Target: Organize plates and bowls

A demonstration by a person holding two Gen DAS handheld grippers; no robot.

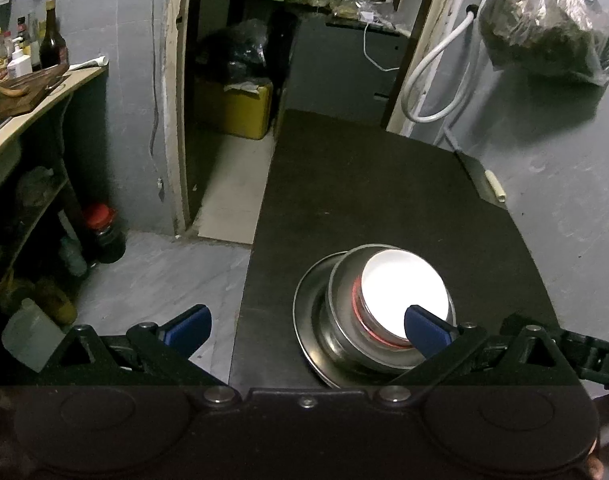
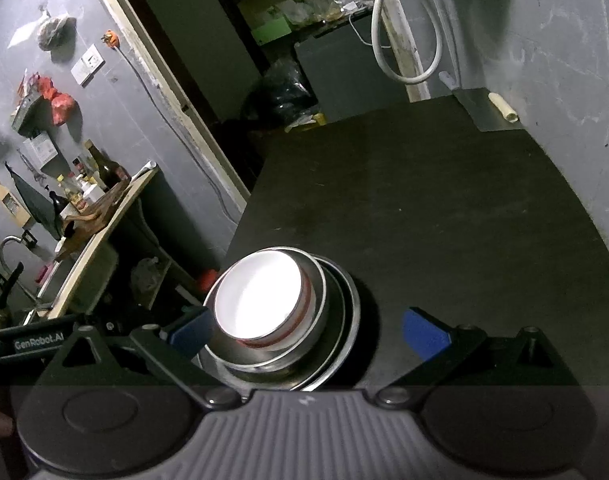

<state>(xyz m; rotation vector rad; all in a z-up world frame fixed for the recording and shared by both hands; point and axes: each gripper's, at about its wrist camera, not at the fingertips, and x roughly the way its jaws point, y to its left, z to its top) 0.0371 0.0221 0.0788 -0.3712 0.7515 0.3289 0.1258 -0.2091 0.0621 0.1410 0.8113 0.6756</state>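
I find the stack near the front left corner of the dark table (image 1: pixel 384 184): a steel plate (image 1: pixel 306 320) at the bottom, a steel bowl (image 1: pixel 340 300) sitting in it, and a white bowl (image 1: pixel 404 292) with a red band nested inside that, glaring under the light. In the right wrist view the same stack shows as white bowl (image 2: pixel 256 296) within steel bowl (image 2: pixel 318 300), with what look like two plate rims (image 2: pixel 350 312) layered beneath; I cannot tell for certain how many plates there are. My left gripper (image 1: pixel 306 330) stands wide apart with nothing clamped; its right finger (image 1: pixel 426 330) overlaps the near rim of the white bowl in the picture, its left finger (image 1: pixel 186 328) hangs out over the floor (image 1: pixel 156 276) beyond the table edge, and whether the right one touches the bowl I cannot tell. My right gripper (image 2: pixel 308 334) is spread to its widest and holds nothing; its left finger (image 2: pixel 190 330) sits just beside the stack's left side, the right finger (image 2: pixel 424 338) is over bare table well clear of it. A counter (image 1: pixel 44 92) with bottles (image 1: pixel 52 40) stands to the left by a doorway. A bagged bundle (image 1: pixel 544 24) hangs on the right wall.
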